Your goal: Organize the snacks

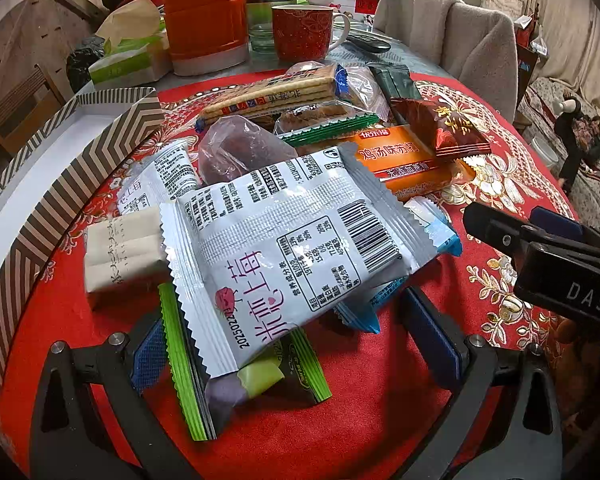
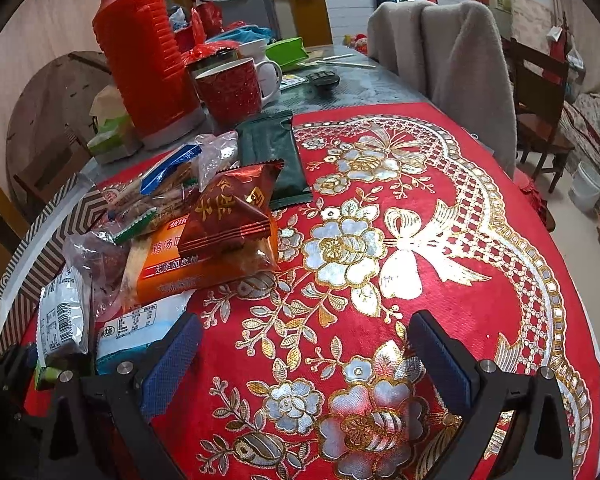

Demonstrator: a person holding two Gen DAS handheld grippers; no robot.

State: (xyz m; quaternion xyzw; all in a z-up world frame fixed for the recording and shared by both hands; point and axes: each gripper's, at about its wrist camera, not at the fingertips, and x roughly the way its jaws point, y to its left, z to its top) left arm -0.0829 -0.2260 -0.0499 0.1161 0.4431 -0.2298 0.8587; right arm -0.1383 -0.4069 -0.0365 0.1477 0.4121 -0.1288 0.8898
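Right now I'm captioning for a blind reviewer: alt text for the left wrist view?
The open left gripper straddles a white strawberry-print snack packet atop a snack pile on a red embroidered cloth. A striped box sits left.

Red thermos (image 2: 144, 60), mug (image 2: 230, 90), draped chair (image 2: 452, 60)

Right gripper (image 1: 548, 256) reads "DAS"; white packet (image 1: 284, 248) perhaps "2025022".

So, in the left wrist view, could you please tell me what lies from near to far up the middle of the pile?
Green-edged packet → white strawberry packet → purple snack in clear wrap → cracker sleeve → red mug.
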